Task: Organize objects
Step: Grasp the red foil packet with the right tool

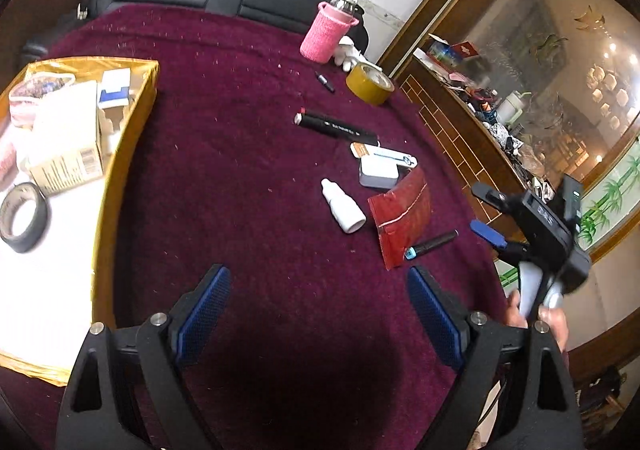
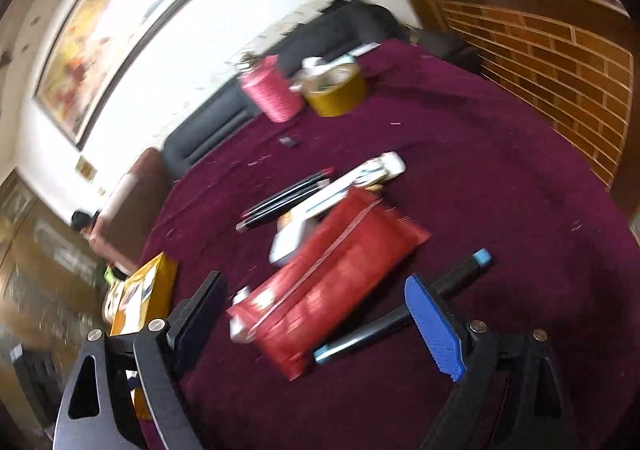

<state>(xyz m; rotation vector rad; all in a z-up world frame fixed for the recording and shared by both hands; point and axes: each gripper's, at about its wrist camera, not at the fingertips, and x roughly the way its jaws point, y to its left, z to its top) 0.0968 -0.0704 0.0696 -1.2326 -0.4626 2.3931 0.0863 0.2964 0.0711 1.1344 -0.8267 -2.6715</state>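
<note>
On the maroon tablecloth (image 1: 240,170) lie a red packet (image 1: 402,220), a white dropper bottle (image 1: 343,206), a black marker with blue caps (image 1: 432,244), a long black marker (image 1: 336,126), a white tube (image 1: 384,154) and a grey-white case (image 1: 378,174). My left gripper (image 1: 320,314) is open and empty above bare cloth. My right gripper (image 2: 316,314) is open and empty just above the red packet (image 2: 328,282) and the blue-capped marker (image 2: 400,314); it also shows in the left wrist view (image 1: 490,212). A gold box (image 1: 120,178) at the left holds several items.
A pink-sleeved bottle (image 1: 326,34), a yellow tape roll (image 1: 370,84) and a small white figure (image 1: 350,52) stand at the table's far side. A black tape roll (image 1: 24,216) lies inside the box. A brick-patterned wooden cabinet (image 1: 460,138) runs along the right.
</note>
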